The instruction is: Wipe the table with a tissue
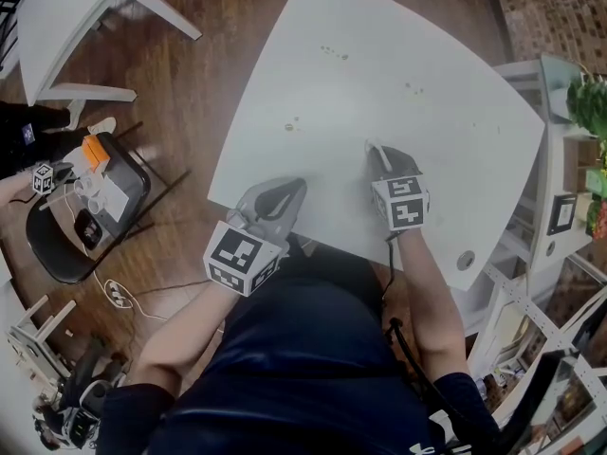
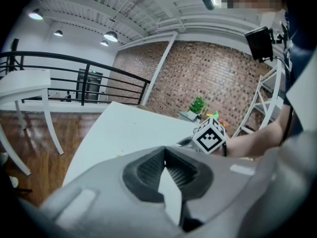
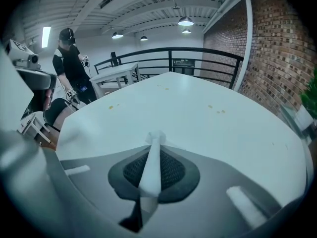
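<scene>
Between right gripper [image 3: 155,142] jaws: tissue [image 3: 150,170] pinched, tip over table [image 3: 208,118].

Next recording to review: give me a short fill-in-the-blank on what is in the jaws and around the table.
1. The right gripper is shut on a white ____.
2. Small yellowish specks lie scattered on a table whose top is coloured ____.
3. In the left gripper view, the wall beyond the table is built of ____.

Missing words: tissue; white; brick.
</scene>
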Demonstrator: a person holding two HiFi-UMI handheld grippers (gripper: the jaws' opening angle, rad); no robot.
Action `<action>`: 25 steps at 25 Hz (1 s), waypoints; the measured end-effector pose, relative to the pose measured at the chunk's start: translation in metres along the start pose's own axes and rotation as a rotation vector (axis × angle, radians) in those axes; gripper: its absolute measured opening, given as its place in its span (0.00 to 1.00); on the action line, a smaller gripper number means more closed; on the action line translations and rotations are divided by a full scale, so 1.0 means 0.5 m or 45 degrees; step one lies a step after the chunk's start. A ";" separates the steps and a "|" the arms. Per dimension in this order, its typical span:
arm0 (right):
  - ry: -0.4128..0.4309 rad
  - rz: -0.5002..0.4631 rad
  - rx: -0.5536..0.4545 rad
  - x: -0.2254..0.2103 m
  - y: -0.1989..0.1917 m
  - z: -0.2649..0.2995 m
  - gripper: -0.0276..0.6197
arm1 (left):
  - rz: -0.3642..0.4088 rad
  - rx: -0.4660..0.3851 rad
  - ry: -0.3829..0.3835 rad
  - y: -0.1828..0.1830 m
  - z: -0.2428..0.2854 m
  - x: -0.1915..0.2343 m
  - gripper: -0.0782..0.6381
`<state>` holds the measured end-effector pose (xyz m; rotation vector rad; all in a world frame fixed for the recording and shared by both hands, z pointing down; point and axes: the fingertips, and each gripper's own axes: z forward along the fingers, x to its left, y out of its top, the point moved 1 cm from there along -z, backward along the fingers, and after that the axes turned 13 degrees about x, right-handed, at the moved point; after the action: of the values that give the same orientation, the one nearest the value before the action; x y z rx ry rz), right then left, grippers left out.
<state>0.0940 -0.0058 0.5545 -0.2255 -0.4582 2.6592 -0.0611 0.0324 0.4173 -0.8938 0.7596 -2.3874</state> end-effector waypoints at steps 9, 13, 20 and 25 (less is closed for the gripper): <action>-0.059 0.074 -0.027 -0.025 0.036 0.007 0.06 | -0.021 0.004 0.004 -0.013 -0.001 -0.001 0.11; 0.227 0.244 -0.227 0.011 0.091 -0.028 0.06 | -0.022 -0.003 0.011 -0.008 -0.004 0.007 0.11; 0.859 0.753 -0.367 0.037 0.110 -0.063 0.06 | -0.027 -0.005 -0.005 -0.005 0.002 0.009 0.11; 1.061 0.694 -0.313 0.085 0.125 -0.079 0.06 | -0.025 0.004 -0.018 -0.007 0.006 -0.003 0.11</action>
<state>0.0407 -0.0294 0.4922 -1.6446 -0.4727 2.6495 -0.0588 0.0352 0.4208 -0.9205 0.7448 -2.3963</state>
